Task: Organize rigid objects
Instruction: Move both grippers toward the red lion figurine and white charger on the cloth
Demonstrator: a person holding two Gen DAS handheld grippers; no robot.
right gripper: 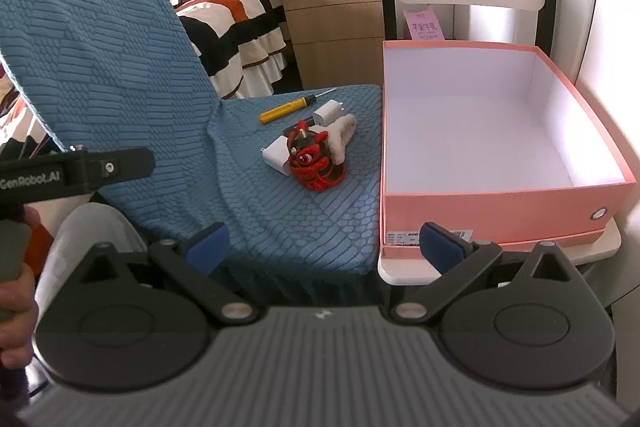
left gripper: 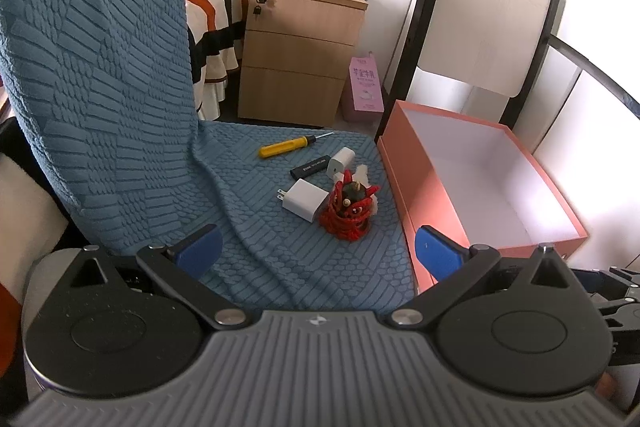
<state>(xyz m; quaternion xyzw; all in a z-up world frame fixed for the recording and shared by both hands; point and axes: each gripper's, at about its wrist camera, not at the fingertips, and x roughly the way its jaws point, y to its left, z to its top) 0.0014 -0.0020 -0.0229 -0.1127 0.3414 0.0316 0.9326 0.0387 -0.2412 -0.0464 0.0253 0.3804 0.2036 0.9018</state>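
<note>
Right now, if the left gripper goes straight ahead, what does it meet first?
Probably the red lion toy, which sits roughly centred between the open left gripper fingers. The white charger touches its left side. Depth is hard to judge; blue cloth lies below.

On the blue textured cloth before me, a red lion-dance figurine is sitting just right of a white plug charger. A yellow-handled screwdriver is lying behind them. The open pink cardboard box is standing to their right.
</note>
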